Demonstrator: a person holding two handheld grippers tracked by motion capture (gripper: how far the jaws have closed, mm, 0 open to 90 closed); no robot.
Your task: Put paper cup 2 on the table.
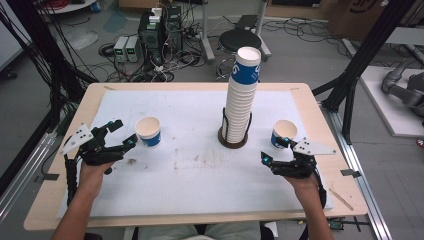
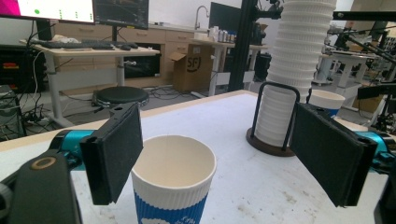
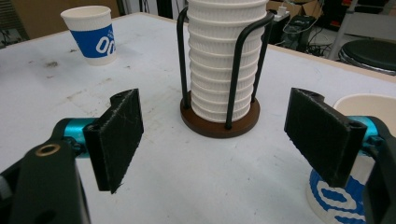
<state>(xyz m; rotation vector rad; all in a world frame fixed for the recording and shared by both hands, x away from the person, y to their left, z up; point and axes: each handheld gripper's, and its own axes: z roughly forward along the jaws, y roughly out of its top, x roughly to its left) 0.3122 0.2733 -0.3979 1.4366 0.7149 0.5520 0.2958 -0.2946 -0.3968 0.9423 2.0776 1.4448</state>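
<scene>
A tall stack of white ribbed paper cups (image 1: 241, 95) stands in a black wire holder on a round brown base (image 1: 233, 141) at the table's middle. One blue-and-white cup (image 1: 148, 131) stands upright to its left, another (image 1: 284, 134) to its right. My left gripper (image 1: 125, 133) is open just left of the left cup; in the left gripper view that cup (image 2: 173, 186) stands between the spread jaws, close to the left one. My right gripper (image 1: 276, 150) is open just in front of the right cup, which in the right gripper view (image 3: 369, 105) sits behind the right jaw.
A white mat (image 1: 195, 170) covers the wooden table (image 1: 45, 210). In the right gripper view the holder (image 3: 219, 121) stands straight ahead with the far cup (image 3: 91, 32) beyond. Black frame posts (image 1: 350, 80) flank the table. A stool (image 1: 240, 39) and cabled boxes (image 1: 152, 30) sit on the floor behind.
</scene>
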